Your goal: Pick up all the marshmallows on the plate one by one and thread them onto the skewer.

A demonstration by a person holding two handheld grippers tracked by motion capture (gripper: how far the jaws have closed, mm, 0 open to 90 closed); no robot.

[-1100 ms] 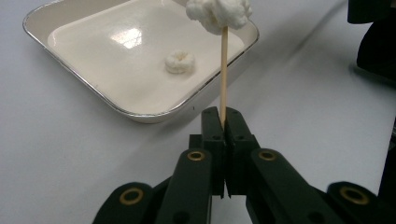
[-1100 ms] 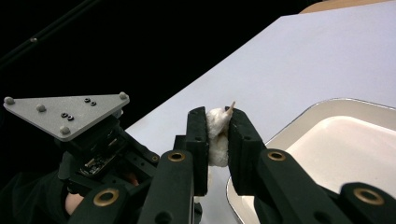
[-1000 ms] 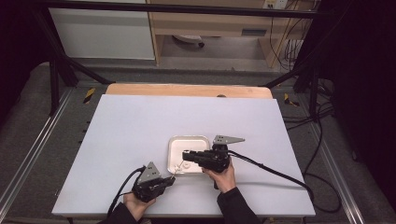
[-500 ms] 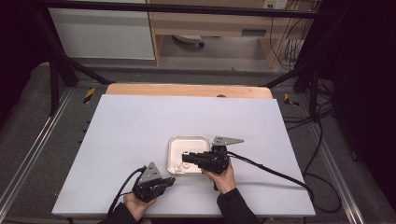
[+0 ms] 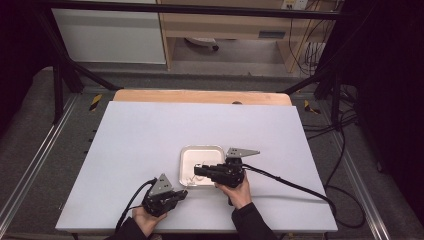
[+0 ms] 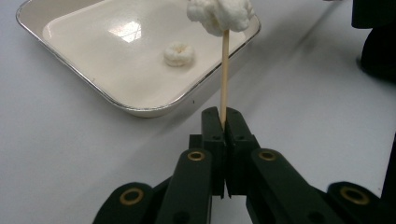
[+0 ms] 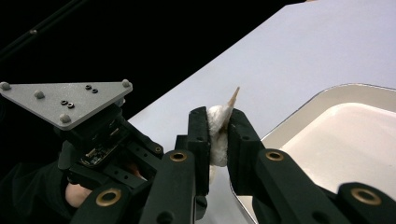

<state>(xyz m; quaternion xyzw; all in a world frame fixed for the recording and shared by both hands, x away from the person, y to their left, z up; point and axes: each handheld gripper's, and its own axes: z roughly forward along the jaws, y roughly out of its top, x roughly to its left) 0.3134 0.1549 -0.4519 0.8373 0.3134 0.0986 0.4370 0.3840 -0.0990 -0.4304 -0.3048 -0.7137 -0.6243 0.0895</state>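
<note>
The left gripper (image 6: 223,125) has its fingers (image 6: 212,135) clamped on the lower end of a thin wooden skewer (image 6: 224,74). The right gripper (image 7: 218,135) pinches a marshmallow (image 7: 217,133) already threaded on that skewer, whose sharp tip pokes out just past it.

The marshmallow looks light, soft and squashy, so I'd hold it gently by its sides. The skewer seems stiff but snappable, best gripped low on the bare wood.

Its long axis runs from the left fingers up to the point, over the worktop (image 5: 140,135) beside the white tray (image 6: 116,100). One more ring-shaped marshmallow piece (image 6: 178,54) lies in it.
</note>
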